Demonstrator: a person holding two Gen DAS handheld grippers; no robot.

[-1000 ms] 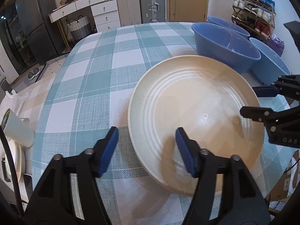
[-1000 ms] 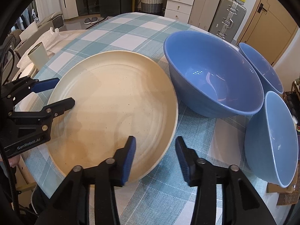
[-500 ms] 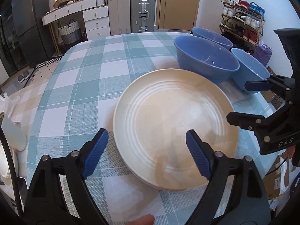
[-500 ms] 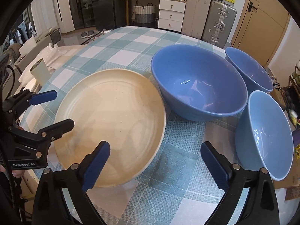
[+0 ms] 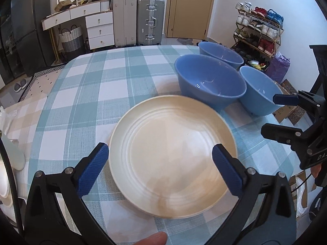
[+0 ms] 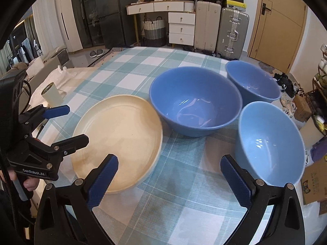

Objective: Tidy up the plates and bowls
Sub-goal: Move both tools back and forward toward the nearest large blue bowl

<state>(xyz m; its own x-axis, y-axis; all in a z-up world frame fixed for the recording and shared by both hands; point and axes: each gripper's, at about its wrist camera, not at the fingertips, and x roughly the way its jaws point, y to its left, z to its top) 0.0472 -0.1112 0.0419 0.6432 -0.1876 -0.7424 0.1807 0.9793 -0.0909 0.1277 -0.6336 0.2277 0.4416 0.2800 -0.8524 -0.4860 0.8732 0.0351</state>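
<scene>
Blue bowls (image 6: 195, 104) crowd beside cream plate (image 6: 120, 138).

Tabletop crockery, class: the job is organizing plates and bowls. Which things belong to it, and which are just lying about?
Belongs to the job:
cream plate
large blue bowl
far blue bowl
light blue bowl

Just lying about:
suitcases
wicker basket
shoe rack

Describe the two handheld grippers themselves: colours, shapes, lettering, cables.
Both are black plastic clamp-style tools with silver rivets at the pivots. The left gripper and the right gripper each carry two long fingers tipped with blue, finely ribbed pads. Seen from the right wrist view, the left tool's body reads "GenRobot.AI" in white; the right tool shows "DA" at the picture's edge. Thin black cables run beside them.
</scene>
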